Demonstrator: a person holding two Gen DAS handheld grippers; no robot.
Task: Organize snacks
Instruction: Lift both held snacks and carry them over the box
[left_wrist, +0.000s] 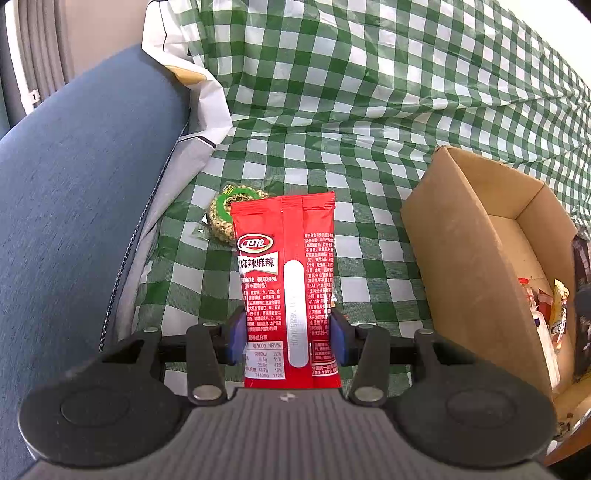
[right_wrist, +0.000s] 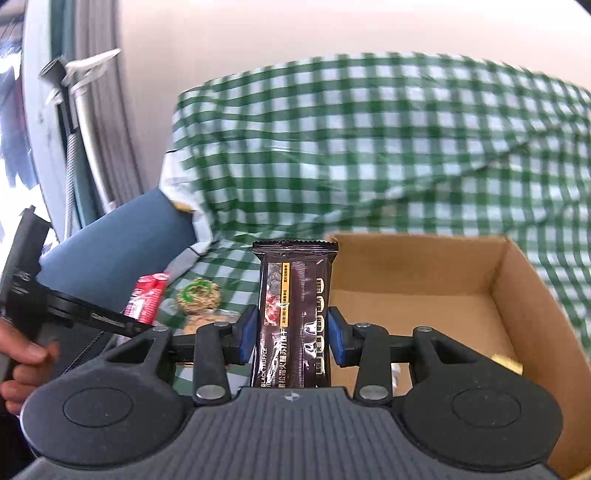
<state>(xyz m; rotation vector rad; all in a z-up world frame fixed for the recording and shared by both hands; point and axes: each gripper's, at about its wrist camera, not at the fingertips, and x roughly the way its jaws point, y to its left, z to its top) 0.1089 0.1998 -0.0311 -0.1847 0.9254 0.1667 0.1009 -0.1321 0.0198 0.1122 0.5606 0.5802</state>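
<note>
My left gripper (left_wrist: 287, 338) is shut on a red snack packet (left_wrist: 286, 273), which stands upright above the green checked cloth (left_wrist: 332, 92). Behind it on the cloth lies a clear bag of round green-labelled snacks (left_wrist: 221, 216). The cardboard box (left_wrist: 465, 243) sits to the right with several wrapped snacks in its near end. In the right wrist view, my right gripper (right_wrist: 291, 338) is shut on a dark brown black-truffle packet (right_wrist: 291, 306), held upright by the left wall of the box (right_wrist: 517, 280). The left gripper with the red packet (right_wrist: 147, 299) shows at the left.
A blue cushion (left_wrist: 85, 192) borders the cloth on the left, with white paper (left_wrist: 207, 107) tucked beside it. A person's hand (right_wrist: 22, 365) holds the left gripper's handle. A window frame and curtain (right_wrist: 81, 110) stand at the far left. The box's far half shows bare floor.
</note>
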